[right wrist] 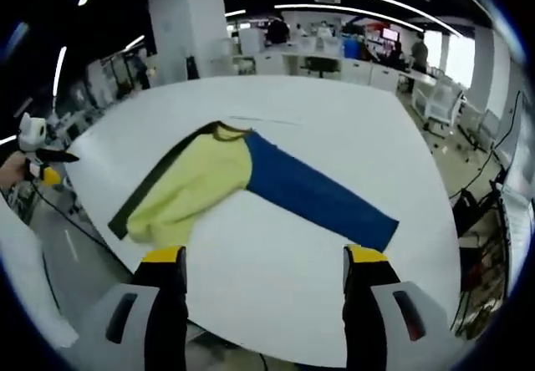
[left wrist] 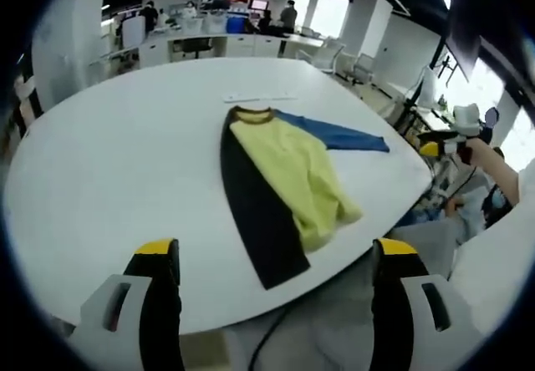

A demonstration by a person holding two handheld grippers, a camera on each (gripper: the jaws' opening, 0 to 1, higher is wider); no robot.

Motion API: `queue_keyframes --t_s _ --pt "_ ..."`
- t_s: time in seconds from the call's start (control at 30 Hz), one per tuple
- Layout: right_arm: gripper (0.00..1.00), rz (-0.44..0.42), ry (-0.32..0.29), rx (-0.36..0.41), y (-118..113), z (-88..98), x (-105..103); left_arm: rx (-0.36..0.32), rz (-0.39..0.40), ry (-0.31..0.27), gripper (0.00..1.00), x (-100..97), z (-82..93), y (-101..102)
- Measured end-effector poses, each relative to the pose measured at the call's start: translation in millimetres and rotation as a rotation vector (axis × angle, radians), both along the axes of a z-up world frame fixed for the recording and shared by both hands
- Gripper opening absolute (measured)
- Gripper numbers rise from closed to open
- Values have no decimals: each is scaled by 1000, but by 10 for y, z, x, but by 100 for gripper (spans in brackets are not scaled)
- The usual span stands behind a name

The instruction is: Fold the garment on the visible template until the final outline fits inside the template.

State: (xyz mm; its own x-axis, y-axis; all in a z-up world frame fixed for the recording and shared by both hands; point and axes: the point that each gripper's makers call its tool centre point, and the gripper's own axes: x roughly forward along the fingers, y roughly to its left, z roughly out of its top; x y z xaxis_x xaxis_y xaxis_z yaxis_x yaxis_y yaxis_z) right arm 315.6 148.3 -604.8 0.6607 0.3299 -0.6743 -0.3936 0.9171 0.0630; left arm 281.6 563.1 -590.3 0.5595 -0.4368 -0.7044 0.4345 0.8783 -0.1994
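A long-sleeved shirt lies flat on the white round table (left wrist: 125, 162). Its yellow body (left wrist: 292, 170) sits in the middle, with a black sleeve (left wrist: 255, 212) along one side and a blue sleeve (left wrist: 338, 135) stretched out the other way. In the right gripper view the yellow body (right wrist: 196, 183) is left of the blue sleeve (right wrist: 313, 191). A faint template line (left wrist: 259, 98) runs just beyond the brown collar (left wrist: 253, 116). My left gripper (left wrist: 276, 250) is open, short of the shirt's hem. My right gripper (right wrist: 264, 256) is open above bare table near the blue sleeve.
The right gripper (left wrist: 451, 141) shows past the table's edge in a person's hand, and the left gripper (right wrist: 38, 149) shows off the table's left edge. Office desks and people (left wrist: 209, 28) stand far behind. A cable (right wrist: 67, 212) hangs beside the table.
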Motion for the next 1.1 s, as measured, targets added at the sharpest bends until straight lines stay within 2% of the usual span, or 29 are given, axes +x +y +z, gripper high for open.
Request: queue_keyframes --t_s 0.3,0.5,0.6,0.7,1.1 --pt "81 17 -7 42 262 59 -312 -10 4 -11 92 -73 15 20" --pt "84 31 -1 65 342 93 -439 -13 5 -14 92 -127 14 29" --pt "91 31 3 97 385 130 -465 -13 1 -16 92 -146 15 31" --pt "100 50 1 67 413 160 -513 -11 -1 -18 92 -153 21 37" --pt "100 71 5 68 495 272 -655 -3 -2 -26 91 -186 52 78"
